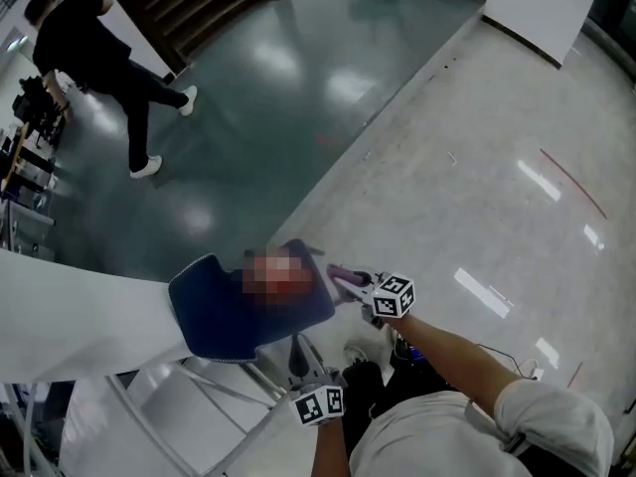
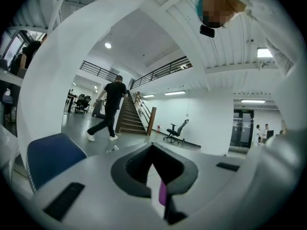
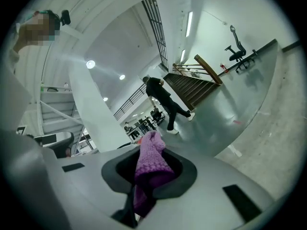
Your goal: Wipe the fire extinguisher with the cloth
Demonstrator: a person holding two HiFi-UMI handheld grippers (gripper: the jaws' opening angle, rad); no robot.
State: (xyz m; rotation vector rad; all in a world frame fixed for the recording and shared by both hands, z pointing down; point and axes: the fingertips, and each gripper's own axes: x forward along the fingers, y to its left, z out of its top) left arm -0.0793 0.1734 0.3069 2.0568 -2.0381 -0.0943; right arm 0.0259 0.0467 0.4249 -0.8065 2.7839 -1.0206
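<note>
The right claw (image 1: 353,286) is clamping a purple knitted cloth (image 3: 151,162) and holding it over the pale floor (image 1: 477,197), just right of a blue chair (image 1: 224,316). The left claw (image 2: 156,190) is sitting nearer, beside the chair's near edge. Its jaws are standing a narrow gap apart and gripping nothing (a purple sliver is showing through the gap). At the far left, a person in black (image 1: 99,53) is walking beside the stairs (image 1: 189,3).

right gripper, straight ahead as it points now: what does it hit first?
Nothing near. Beyond the cloth in the right gripper, the line looks free over the floor toward a distant walking person. Depth is unclear.
</note>
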